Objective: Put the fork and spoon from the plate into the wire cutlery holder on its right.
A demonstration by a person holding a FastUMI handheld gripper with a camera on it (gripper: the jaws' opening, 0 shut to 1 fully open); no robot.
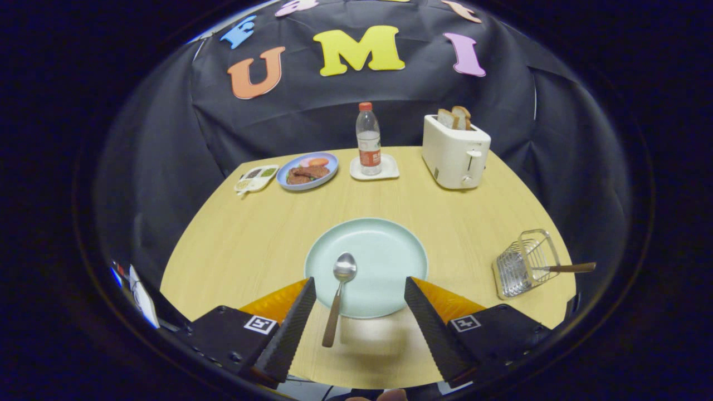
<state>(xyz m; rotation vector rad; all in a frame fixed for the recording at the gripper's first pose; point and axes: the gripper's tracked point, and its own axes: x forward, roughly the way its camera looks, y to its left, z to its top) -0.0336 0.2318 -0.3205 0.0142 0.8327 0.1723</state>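
I've got the gripper (360,289) hanging low over the near edge of the wooden table (234,250), its fingers spread wide and gripping nothing. Between them lies the spoon (340,295): its bowl rests on the pale green plate (390,250), and its brown handle runs back over the plate's near rim toward me, closer to the left finger than the right. Neither finger touches it.

Off to the right of the plate, well apart from it, I see the wire cutlery holder (523,264) tipped at a slant near the table's edge. The fork (565,268) sits in it already, its brown handle poking out sideways to the right.

Beyond the plate, at the far side of the table, a water bottle (368,139) stands upright on a white coaster (374,169). To its left is a blue plate of food (308,170), with a small divided dish (256,178) beside that. On the right, a white toaster (455,151) holds two slices of bread (454,118) in its slots.
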